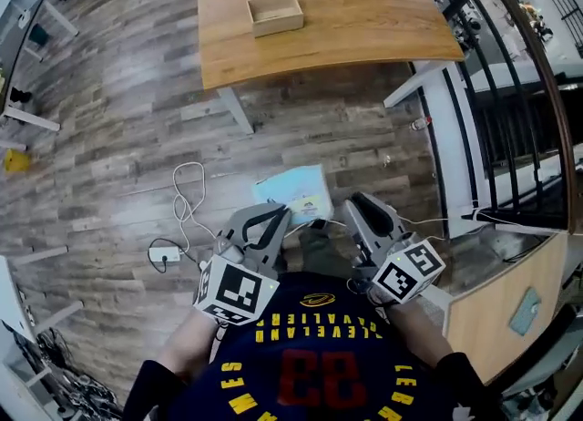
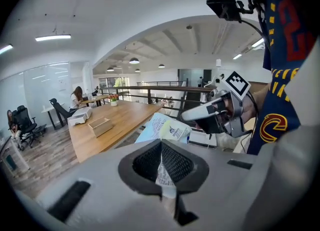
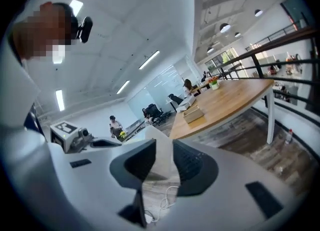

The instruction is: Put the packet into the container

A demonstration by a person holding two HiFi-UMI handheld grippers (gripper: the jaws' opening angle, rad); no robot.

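- Pale blue and white, with a small yellow patch: packet (image 1: 296,193).
- Light tan wood: container (image 1: 275,13); warmer honey grain: table (image 1: 364,41).
- Grey-brown planks: floor (image 1: 109,137).
- Grey, with black-and-white square markers (image 1: 235,290): left tongs (image 1: 279,213), right tongs (image 1: 355,201).

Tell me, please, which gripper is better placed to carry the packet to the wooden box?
Left, probably. The left gripper is shut on the packet, whereas the right gripper has its jaws slightly apart around the packet's edge, so its grip is uncertain. The wooden box sits on the table ahead.
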